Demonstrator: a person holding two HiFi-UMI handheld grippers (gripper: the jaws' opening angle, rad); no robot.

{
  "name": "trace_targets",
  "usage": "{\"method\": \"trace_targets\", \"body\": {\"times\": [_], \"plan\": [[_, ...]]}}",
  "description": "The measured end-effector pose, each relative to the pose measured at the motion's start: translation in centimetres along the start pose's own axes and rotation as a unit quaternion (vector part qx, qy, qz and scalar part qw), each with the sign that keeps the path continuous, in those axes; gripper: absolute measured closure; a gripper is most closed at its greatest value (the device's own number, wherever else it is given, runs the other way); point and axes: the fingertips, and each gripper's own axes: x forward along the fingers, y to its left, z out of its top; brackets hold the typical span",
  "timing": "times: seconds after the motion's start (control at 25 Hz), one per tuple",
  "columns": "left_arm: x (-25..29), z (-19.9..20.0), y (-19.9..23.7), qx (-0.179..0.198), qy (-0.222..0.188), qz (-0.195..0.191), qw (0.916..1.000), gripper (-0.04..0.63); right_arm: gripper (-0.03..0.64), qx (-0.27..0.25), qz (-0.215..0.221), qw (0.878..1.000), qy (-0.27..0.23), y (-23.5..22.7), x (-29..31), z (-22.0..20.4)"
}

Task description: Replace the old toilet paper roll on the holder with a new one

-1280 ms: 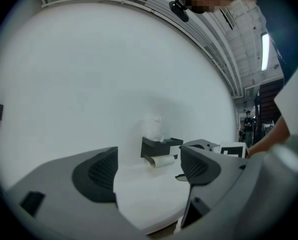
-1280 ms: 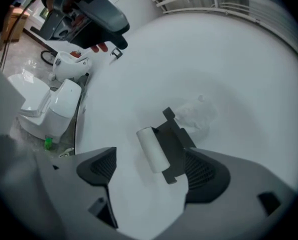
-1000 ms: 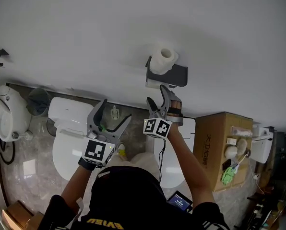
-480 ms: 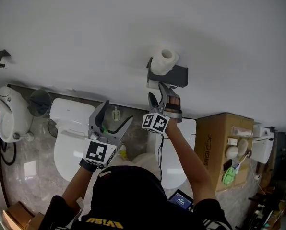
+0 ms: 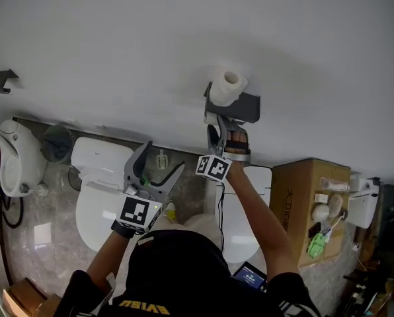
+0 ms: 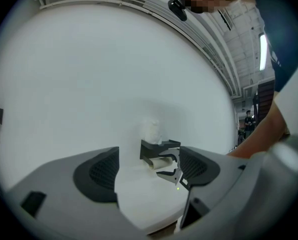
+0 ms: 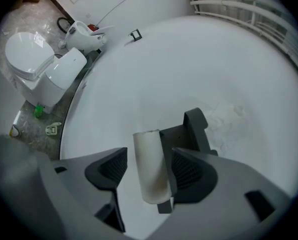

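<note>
Right gripper (image 5: 221,125) has crept up the head view since a second ago. Its fingers then sat just below the wall holder (image 5: 247,104); now they reach under its dark shelf. They are also narrower than they were, and they are closing.

Right gripper view: the old roll, now a bare cardboard tube (image 7: 150,169), stands between the two fingers, on the holder's arm. The finger at picture right lies at or against the tube. A gap shows at the finger on the left. Judgement: not yet clenched on the tube, and the grasp is about to complete.

New toilet paper roll (image 5: 227,84) sits on top of the holder's shelf, centre of the head view, untouched.

Left gripper (image 5: 156,164) has not shifted. It hangs low and to the left of the holder, above the toilet (image 5: 91,160), with its fingers spread and nothing between them.

Meaning for the task: the removal step is starting. The tube is on the holder and the new roll is not mounted. Next, the tube must slide off along the arm. A skewed pinch could crush the cardboard or jam it against the arm.
</note>
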Motion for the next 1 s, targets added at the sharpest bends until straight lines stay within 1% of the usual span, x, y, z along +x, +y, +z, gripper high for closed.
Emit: {"method": "trace_targets", "body": {"times": [0.32, 0.4, 0.44, 1.0], "plan": [[-0.17, 0.19, 0.0, -0.003, -0.006, -0.001, 1.0, 0.212, 0.353, -0.011, -0.009, 1.0, 0.008, -0.24, 0.36, 0.1], [-0.18, 0.43, 0.02, -0.002, -0.009, 0.0, 1.0, 0.212, 0.432, -0.016, -0.019, 1.0, 0.009, -0.57, 0.32, 0.13], [-0.2, 0.43, 0.04, -0.002, -0.008, 0.0, 1.0, 0.212, 0.439, -0.018, -0.022, 1.0, 0.008, -0.69, 0.3, 0.16], [-0.31, 0.4, -0.1, -0.003, -0.003, -0.004, 1.0, 0.213, 0.442, -0.039, -0.025, 0.999, 0.011, -0.74, 0.14, 0.12]]}}
